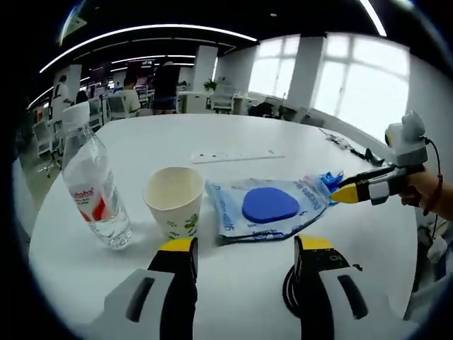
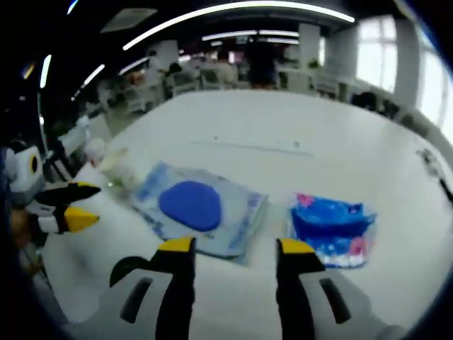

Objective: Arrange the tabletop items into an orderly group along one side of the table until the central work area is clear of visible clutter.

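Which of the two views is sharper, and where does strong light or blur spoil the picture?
The left gripper view is sharper: the water bottle label and the paper cup print have crisp edges, though the windows at upper right are overexposed. The right gripper view is soft all over; the wet-wipe pack and the small blue packet look smeared, and the ceiling strip lights glare.

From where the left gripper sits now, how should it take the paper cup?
Pinch the paper cup's rim wall from above, one jaw inside its open mouth. It stands upright and looks empty, with the bottle and wipes pack close on either side. The left gripper is open.
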